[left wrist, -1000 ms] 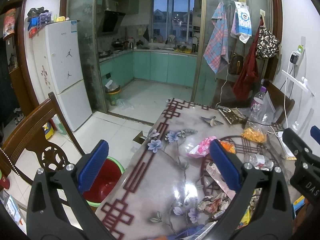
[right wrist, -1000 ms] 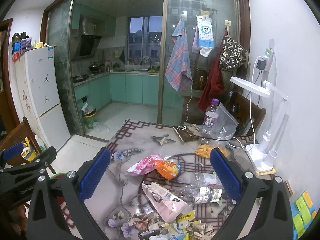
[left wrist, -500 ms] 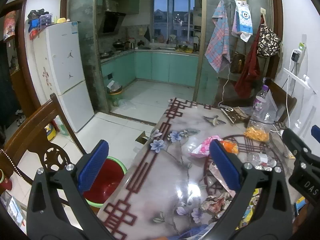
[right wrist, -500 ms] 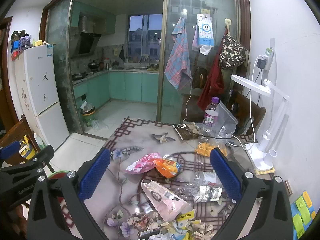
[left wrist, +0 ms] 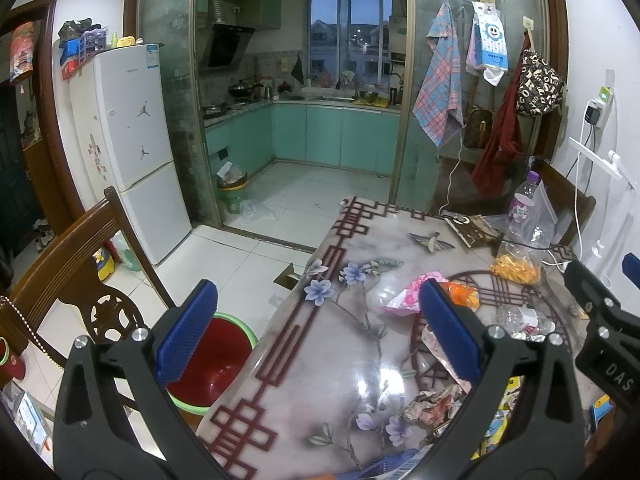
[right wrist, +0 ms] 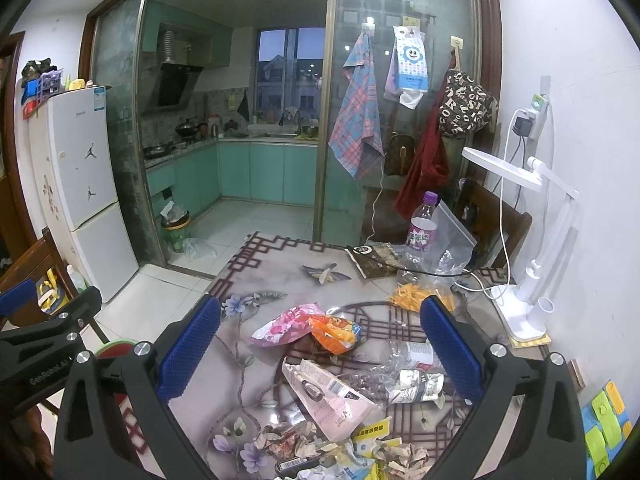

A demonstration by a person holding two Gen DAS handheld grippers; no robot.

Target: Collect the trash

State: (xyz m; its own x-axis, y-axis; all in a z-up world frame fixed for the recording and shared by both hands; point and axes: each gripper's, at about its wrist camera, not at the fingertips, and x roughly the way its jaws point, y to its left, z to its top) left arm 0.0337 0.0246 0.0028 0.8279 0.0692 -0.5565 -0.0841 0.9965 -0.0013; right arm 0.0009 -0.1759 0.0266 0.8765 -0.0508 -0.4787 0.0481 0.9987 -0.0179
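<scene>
Both the left gripper [left wrist: 318, 332] and right gripper [right wrist: 320, 346] hover with jaws wide apart, empty, over the table [left wrist: 320, 380]; snack wrappers [right wrist: 304, 326] and crumpled paper [right wrist: 288, 442] litter its right side.

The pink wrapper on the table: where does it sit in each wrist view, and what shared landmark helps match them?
Left wrist: pink wrapper right of centre, partly behind the right finger pad.
Right wrist: pink wrapper at centre, between the open fingers, touching the orange wrapper.
Shared landmark: the purple-capped bottle at the table's far end.
</scene>
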